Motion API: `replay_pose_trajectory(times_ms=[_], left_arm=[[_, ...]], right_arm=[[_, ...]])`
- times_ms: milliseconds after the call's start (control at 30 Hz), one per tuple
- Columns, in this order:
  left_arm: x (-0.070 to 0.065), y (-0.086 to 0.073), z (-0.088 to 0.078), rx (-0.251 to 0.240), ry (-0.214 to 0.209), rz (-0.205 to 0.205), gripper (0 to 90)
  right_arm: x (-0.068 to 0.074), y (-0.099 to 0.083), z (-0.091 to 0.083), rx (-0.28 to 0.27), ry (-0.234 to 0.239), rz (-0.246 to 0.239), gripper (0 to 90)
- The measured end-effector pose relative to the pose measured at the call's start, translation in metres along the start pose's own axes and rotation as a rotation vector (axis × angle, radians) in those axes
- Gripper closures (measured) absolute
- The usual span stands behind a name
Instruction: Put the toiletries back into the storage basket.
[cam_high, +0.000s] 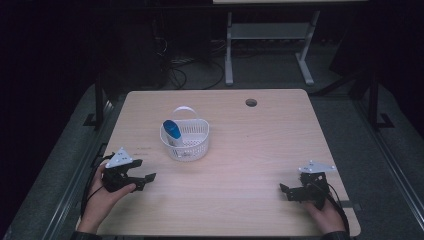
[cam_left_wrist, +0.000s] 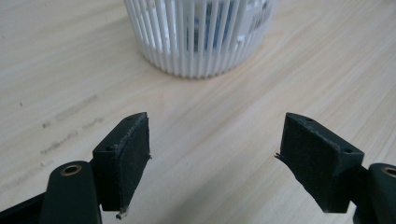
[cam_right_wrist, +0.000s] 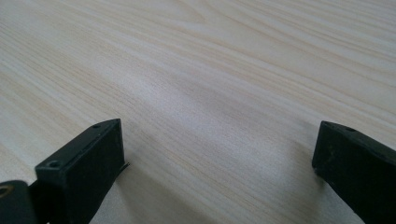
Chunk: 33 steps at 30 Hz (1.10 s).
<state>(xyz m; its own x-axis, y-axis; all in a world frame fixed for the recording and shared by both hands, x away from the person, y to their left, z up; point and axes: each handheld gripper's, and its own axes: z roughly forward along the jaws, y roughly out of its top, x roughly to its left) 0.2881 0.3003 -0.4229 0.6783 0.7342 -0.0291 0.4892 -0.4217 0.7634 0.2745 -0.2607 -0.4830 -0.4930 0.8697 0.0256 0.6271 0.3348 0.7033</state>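
Right, basket (cam_high: 186, 141) sits at about 11 o'clock from worktop (cam_high: 240, 200) centre, a blue-capped white bottle (cam_high: 173, 132) standing inside against its left wall. Your left gripper (cam_high: 145, 180) points at it with jaws wide and empty; right gripper (cam_high: 286, 191) rests near 5 o'clock, jaws also wide, nothing between them. If you're grabbing the basket, take the thin arched handle (cam_high: 183, 109) or the rim, square on. Slatted white plastic wall will likely flex, and the pale wood-grain surface is smooth, so it may slide.
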Motion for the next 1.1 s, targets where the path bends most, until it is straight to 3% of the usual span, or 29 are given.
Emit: replay_pose_trajectory(times_ms=[600, 867, 967, 1100], left_arm=[[0.0, -0.035, 0.017, 0.154, 0.031, -0.018, 23.3], [0.0, -0.037, 0.021, 0.145, 0.027, -0.02, 21.2], [-0.002, -0.039, 0.022, 0.138, 0.03, 0.023, 16.5], [-0.002, -0.042, 0.023, 0.114, 0.02, 0.029, 13.9]], right_arm=[[0.0, 0.0, 0.0, 0.0, 0.0, -0.001, 1.7], [0.0, 0.0, 0.0, 0.0, 0.0, -0.001, 1.7], [0.0, 0.0, 0.0, 0.0, 0.0, -0.001, 1.7], [0.0, 0.0, 0.0, 0.0, 0.0, -0.001, 1.7]])
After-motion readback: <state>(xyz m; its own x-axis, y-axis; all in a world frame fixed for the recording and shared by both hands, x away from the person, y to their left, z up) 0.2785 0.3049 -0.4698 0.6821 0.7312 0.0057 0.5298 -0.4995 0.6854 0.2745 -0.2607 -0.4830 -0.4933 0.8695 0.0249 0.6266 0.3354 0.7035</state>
